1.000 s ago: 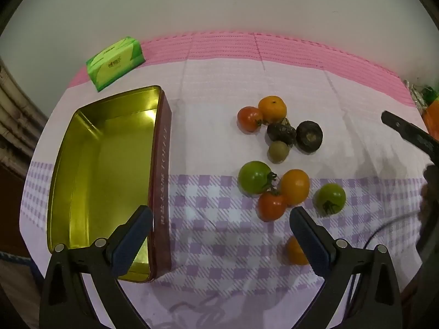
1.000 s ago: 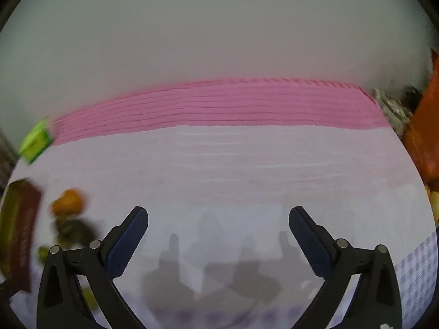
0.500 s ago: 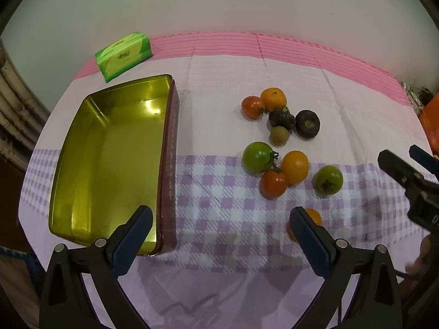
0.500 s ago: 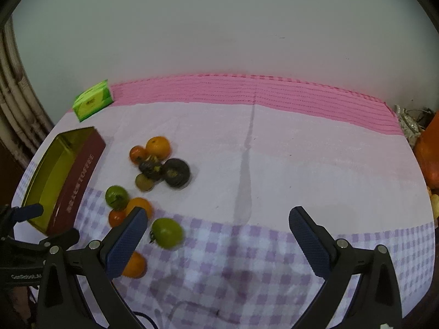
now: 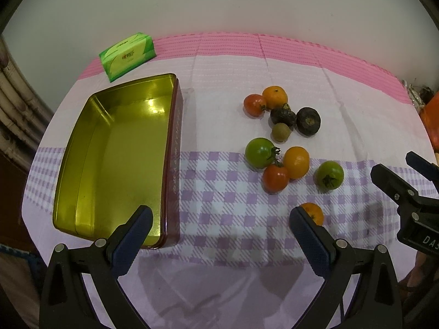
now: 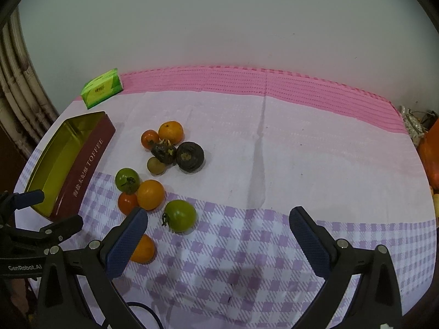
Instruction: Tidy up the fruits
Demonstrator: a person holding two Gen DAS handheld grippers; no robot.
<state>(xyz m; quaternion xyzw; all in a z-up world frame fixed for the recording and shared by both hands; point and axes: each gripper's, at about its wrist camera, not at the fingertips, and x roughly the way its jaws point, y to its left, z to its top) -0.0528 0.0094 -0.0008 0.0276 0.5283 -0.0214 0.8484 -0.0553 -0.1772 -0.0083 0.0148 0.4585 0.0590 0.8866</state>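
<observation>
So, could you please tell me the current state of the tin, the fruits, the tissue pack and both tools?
toffee tin: lid off, nothing inside, flat on the cloth.
fruits: all loose on the cloth right of the tin, none picked up.
tissue pack: closed, lying near the wall.
left tool: open, holding nothing, above the cloth.
right tool: open, holding nothing, above the cloth.

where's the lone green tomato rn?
The lone green tomato lies on the checked cloth, low left of centre in the right wrist view, just right of the orange-and-red cluster.
</observation>
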